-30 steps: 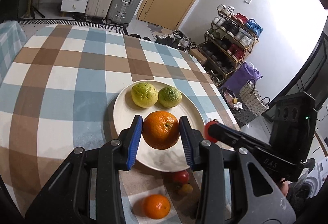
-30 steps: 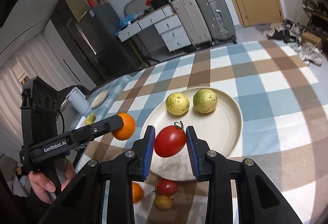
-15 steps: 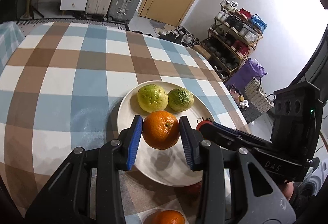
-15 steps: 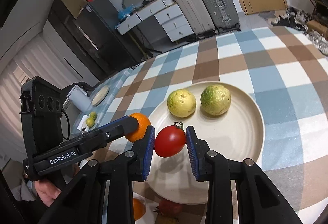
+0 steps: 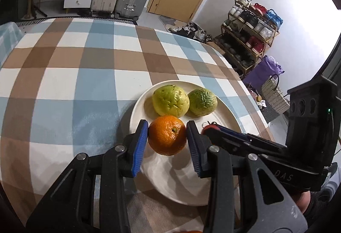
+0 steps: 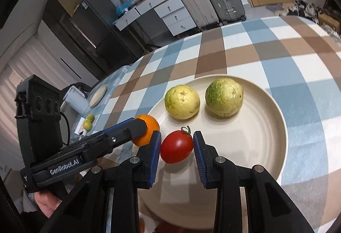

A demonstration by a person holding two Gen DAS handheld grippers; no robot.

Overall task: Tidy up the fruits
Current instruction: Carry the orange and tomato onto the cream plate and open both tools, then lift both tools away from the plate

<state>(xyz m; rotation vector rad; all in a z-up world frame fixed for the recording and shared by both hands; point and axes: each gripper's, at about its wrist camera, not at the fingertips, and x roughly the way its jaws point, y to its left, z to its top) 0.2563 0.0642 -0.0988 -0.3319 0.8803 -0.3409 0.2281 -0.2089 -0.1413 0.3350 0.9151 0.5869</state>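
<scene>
My left gripper (image 5: 167,140) is shut on an orange (image 5: 167,135) and holds it over the near left part of a cream plate (image 5: 223,113). My right gripper (image 6: 177,147) is shut on a red tomato (image 6: 177,146) and holds it over the same plate (image 6: 266,137), just right of the orange (image 6: 149,126). Two yellow-green guavas (image 5: 170,101) (image 5: 202,102) lie side by side at the plate's far side; in the right wrist view they show as a yellow one (image 6: 182,102) and a greener one (image 6: 223,97).
The plate sits on a blue, brown and white checked tablecloth (image 5: 74,75). The table's right edge drops to a floor with a shoe rack (image 5: 249,28) and baskets. A small dish (image 6: 98,95), a white object and two small green fruits (image 6: 88,122) lie at the table's far left.
Both grippers have moved forward over the plate with their fruits. The loose orange and small tomatoes near the plate's front edge have dropped out of sight below the grippers.
</scene>
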